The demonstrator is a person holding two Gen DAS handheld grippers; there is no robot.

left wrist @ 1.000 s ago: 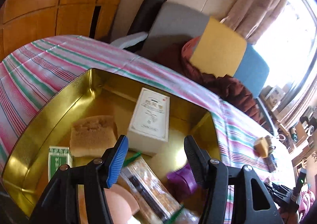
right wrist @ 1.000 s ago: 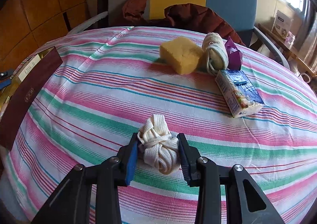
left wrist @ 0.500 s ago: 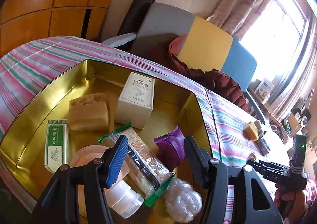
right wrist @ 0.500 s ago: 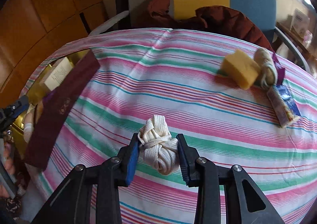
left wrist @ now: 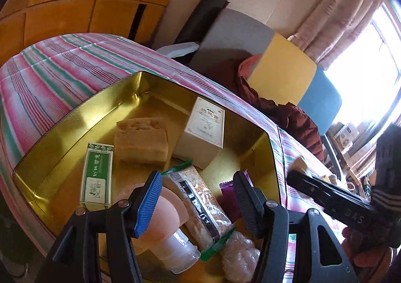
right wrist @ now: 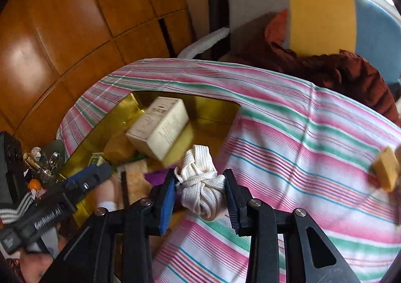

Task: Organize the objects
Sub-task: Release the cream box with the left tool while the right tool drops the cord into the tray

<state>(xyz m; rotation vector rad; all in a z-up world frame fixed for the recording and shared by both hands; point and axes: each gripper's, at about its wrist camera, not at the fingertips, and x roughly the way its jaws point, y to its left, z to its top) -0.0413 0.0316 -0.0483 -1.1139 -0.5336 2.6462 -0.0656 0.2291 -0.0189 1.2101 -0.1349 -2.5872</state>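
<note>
My right gripper [right wrist: 199,194] is shut on a knotted white rope bundle [right wrist: 200,182] and holds it in the air at the right rim of the gold tin [right wrist: 213,110]. My left gripper [left wrist: 196,197] is open and empty over the near end of the gold tin [left wrist: 75,117]. The tin holds a white box [left wrist: 204,132], a brown sponge [left wrist: 141,140], a green box [left wrist: 96,172], a snack bar [left wrist: 203,205], a purple packet [left wrist: 230,197], a pink-capped bottle [left wrist: 170,227] and a plastic-wrapped lump [left wrist: 240,258]. The right gripper's body [left wrist: 333,197] shows at the right in the left wrist view.
The tin sits on a striped tablecloth [right wrist: 313,147]. A yellow sponge [right wrist: 386,170] lies at the table's right. A chair with grey, yellow and blue back [right wrist: 320,14] and a dark red garment [right wrist: 338,67] stands behind the table. Wooden panels [right wrist: 75,19] are at the left.
My right gripper has carried the rope bundle left across the table to the tin's edge. My left gripper has stayed open above the tin, shifting slightly.
</note>
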